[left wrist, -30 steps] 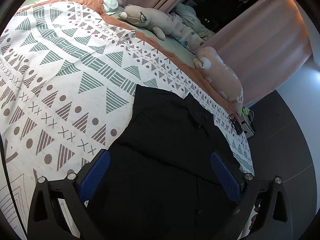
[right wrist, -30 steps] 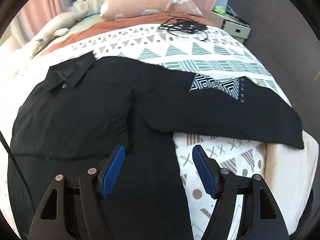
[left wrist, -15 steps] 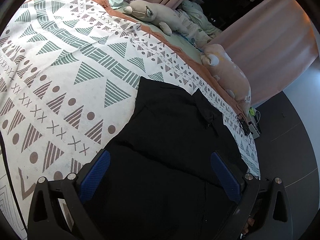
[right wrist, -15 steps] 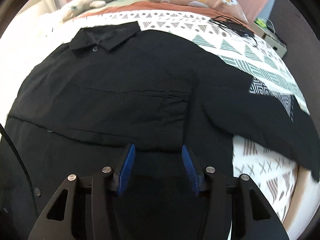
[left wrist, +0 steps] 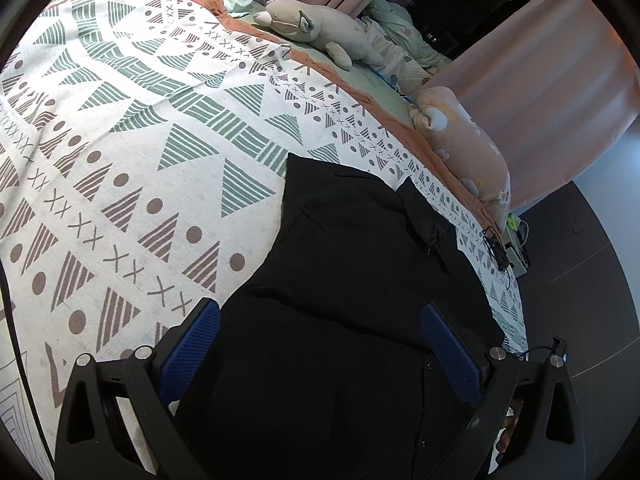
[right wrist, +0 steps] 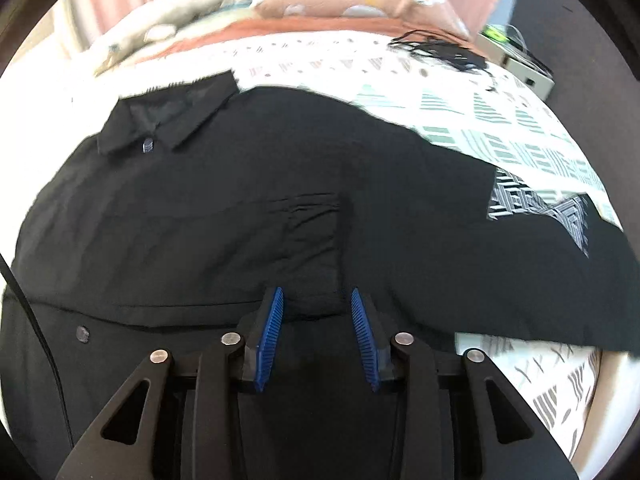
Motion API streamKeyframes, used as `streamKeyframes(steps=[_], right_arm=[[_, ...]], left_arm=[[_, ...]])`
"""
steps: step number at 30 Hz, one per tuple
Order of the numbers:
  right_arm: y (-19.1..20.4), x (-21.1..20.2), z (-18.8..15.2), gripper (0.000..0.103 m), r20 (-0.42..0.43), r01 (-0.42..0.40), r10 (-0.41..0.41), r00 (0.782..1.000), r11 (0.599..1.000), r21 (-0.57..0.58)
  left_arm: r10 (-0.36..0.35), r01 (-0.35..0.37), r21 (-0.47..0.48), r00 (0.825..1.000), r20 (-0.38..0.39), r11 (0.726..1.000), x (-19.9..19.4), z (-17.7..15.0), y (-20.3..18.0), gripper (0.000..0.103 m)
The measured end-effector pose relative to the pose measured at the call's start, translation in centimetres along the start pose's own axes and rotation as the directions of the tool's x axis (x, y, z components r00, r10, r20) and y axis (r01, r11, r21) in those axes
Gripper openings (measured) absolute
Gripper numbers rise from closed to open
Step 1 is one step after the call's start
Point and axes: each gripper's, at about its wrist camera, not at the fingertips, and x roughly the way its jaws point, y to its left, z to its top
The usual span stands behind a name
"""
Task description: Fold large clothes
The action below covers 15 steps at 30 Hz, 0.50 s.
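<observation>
A black button-up shirt [right wrist: 224, 208] lies spread on a patterned bedspread [left wrist: 132, 168], collar [right wrist: 168, 116] at the far side. Its right sleeve [right wrist: 520, 272], with a white geometric print, stretches to the right. The shirt also shows in the left wrist view [left wrist: 352, 280]. My right gripper [right wrist: 316, 300] hovers close over the shirt's front below the chest pocket; its blue pads are partly closed with a gap between them and nothing gripped. My left gripper [left wrist: 320, 320] is wide open above the shirt's left side, holding nothing.
A grey plush toy [left wrist: 320, 28] and a pink plush pillow [left wrist: 468, 152] lie along the bed's far side. A black cable bundle [right wrist: 444, 50] rests on the bedspread near a small box [right wrist: 520, 68]. Dark floor [left wrist: 580, 288] borders the bed on the right.
My right gripper moved in over the shirt's body and its jaws narrowed markedly. My left gripper shifted slightly and stayed wide open.
</observation>
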Motion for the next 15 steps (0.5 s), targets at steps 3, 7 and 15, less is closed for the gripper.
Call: streamKeyframes(steps=[3, 7, 15], right_arm=[[-2.5, -2.5, -1.0, 0.081, 0.032, -0.045, 0.043, 0.999, 0.996, 0.073], [-6.2, -4.9, -2.5, 0.081, 0.065, -0.067, 0.057, 0.996, 0.984, 0.165], [-14.1, -6.3, -6.3, 0.081, 0.124, -0.137, 0.094, 0.988, 0.907, 0.398]], left_arm=[[-0.008, 0.008, 0.019, 1.000, 0.010, 1.000, -0.2, -0.1, -0.6, 0.103], [-0.005, 0.004, 0.043, 1.000, 0.022, 0.999, -0.3, -0.3, -1.6, 0.103], [-0.007, 0.006, 0.075, 1.000, 0.022, 0.997, 0.0, -0.8, -3.0, 0.103]])
